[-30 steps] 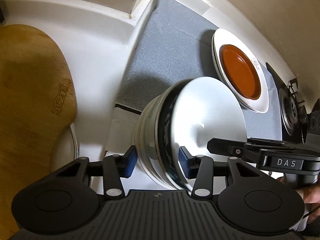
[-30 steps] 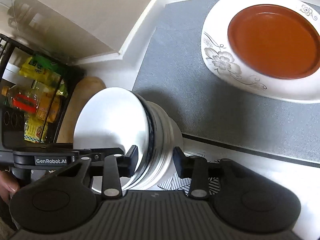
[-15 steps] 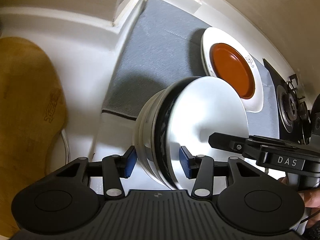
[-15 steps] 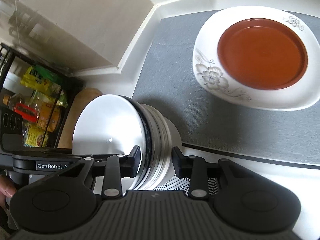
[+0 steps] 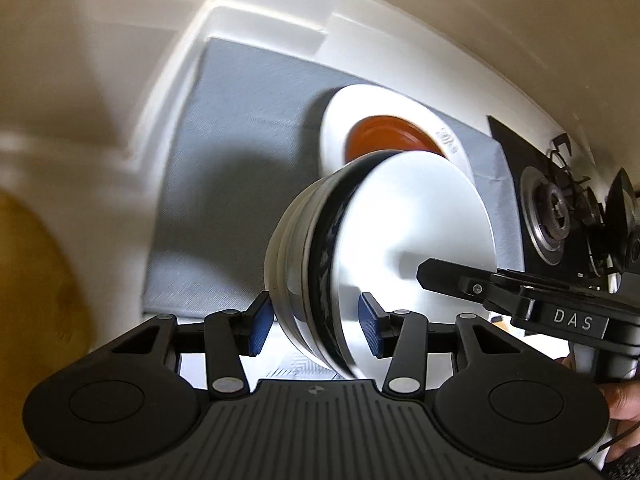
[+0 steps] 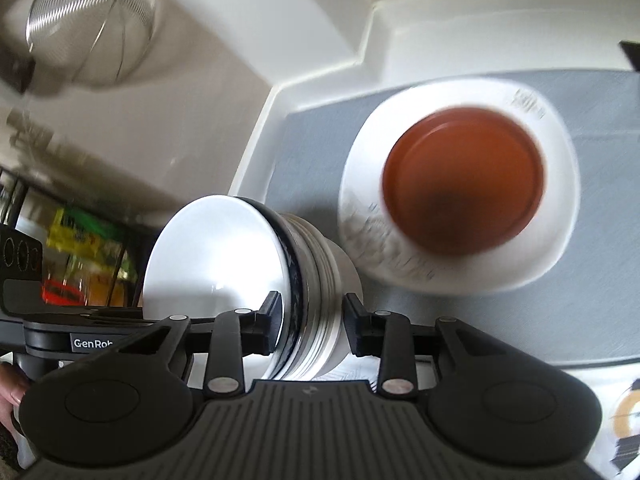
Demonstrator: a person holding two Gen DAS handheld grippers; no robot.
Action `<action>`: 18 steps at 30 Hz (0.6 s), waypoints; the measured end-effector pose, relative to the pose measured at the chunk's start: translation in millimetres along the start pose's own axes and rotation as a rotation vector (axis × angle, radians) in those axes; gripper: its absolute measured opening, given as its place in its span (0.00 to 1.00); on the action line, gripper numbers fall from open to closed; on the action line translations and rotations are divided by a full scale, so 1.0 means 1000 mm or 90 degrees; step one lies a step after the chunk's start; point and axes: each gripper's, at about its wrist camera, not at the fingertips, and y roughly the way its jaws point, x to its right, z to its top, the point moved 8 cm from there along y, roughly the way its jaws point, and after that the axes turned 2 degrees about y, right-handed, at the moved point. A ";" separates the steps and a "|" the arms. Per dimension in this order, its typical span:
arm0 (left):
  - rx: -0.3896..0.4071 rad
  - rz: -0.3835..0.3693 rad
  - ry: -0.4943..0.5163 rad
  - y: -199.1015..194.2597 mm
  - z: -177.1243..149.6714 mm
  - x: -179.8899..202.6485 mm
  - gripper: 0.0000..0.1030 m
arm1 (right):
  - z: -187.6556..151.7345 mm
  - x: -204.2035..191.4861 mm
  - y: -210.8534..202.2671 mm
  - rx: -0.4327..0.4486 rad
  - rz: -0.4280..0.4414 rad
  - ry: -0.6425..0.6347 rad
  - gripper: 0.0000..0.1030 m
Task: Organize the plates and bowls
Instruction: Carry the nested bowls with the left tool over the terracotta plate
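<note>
A stack of nested white bowls (image 5: 360,256), one with a dark blue rim, hangs in the air between both grippers, tilted on its side. My left gripper (image 5: 316,322) is shut on one edge of the stack. My right gripper (image 6: 310,320) is shut on the opposite edge of the stack (image 6: 256,276). Beyond it a white floral plate (image 6: 560,184) with a brown dish (image 6: 464,180) in it lies on the grey mat (image 5: 240,168). The plate and dish also show in the left wrist view (image 5: 392,140).
A gas stove burner (image 5: 548,216) stands to the right of the mat. A wooden board (image 5: 36,292) lies at the left. A wire strainer (image 6: 88,20) hangs on the wall, and a shelf with packets (image 6: 80,256) stands at the left. The white counter rim (image 6: 320,68) borders the mat.
Both grippers have lifted the bowl stack higher and carried it toward the plate with the brown dish. The views are blurred by the motion.
</note>
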 end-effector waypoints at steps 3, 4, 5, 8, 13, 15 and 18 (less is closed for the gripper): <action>-0.009 -0.013 0.001 0.009 0.019 0.012 0.48 | 0.017 0.011 -0.009 0.019 -0.014 0.007 0.37; -0.011 -0.015 0.005 0.012 0.025 0.017 0.48 | 0.023 0.016 -0.012 0.025 -0.017 0.011 0.37; -0.011 -0.016 0.012 0.014 0.031 0.021 0.48 | 0.029 0.020 -0.014 0.030 -0.020 0.019 0.37; -0.010 -0.019 0.032 0.019 0.047 0.035 0.48 | 0.045 0.033 -0.021 0.046 -0.027 0.033 0.36; -0.008 -0.023 0.053 0.027 0.075 0.054 0.48 | 0.070 0.046 -0.033 0.072 -0.039 0.042 0.36; -0.011 -0.026 0.052 0.030 0.085 0.059 0.49 | 0.079 0.048 -0.035 0.081 -0.044 0.041 0.36; -0.008 -0.025 0.055 0.033 0.098 0.066 0.49 | 0.093 0.052 -0.038 0.091 -0.048 0.042 0.36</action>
